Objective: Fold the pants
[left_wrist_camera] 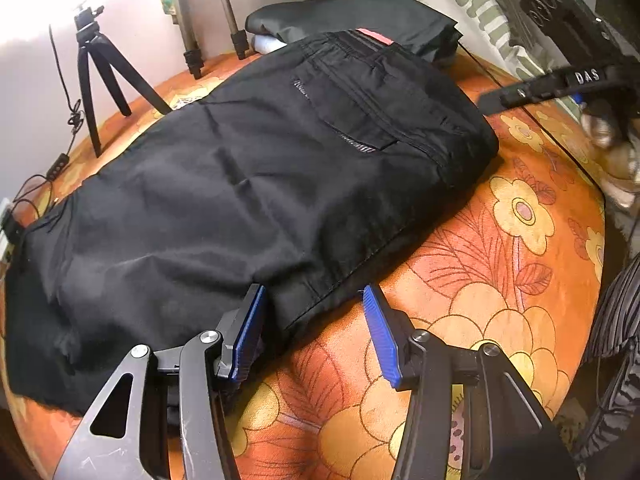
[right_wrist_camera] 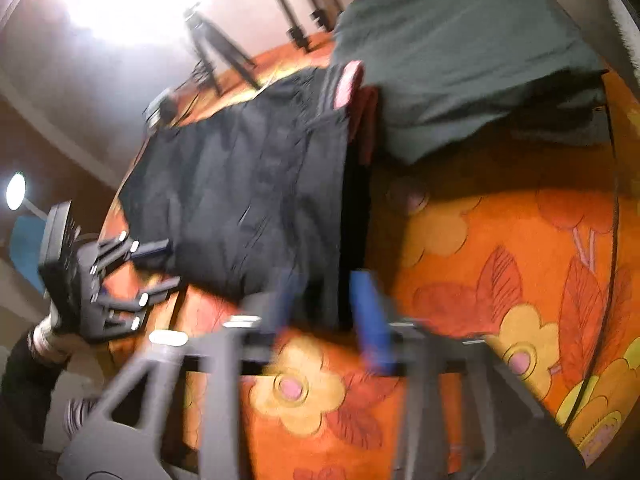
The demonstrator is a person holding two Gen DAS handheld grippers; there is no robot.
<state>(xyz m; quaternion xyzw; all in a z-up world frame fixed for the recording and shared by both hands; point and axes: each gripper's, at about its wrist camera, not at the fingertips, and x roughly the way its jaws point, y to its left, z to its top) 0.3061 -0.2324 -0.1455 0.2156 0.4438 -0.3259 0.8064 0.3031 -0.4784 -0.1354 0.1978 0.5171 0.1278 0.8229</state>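
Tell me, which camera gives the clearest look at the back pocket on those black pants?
The left wrist view: the back pocket on the black pants is sharp, stitching visible. The right wrist view is blurred and shows the pants without a discernible pocket.

Warm dim light, upper-left glare; right wrist view motion-blurred.

pants [left_wrist_camera: 248, 184]: black | cloth [left_wrist_camera: 480, 280]: orange, yellow flowers | claw pads [left_wrist_camera: 380, 332]: blue

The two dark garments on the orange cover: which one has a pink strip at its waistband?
The black pants spread flat in front, nearest the left claw. The grey-green folded garment behind them, by the wall, shows no pink.
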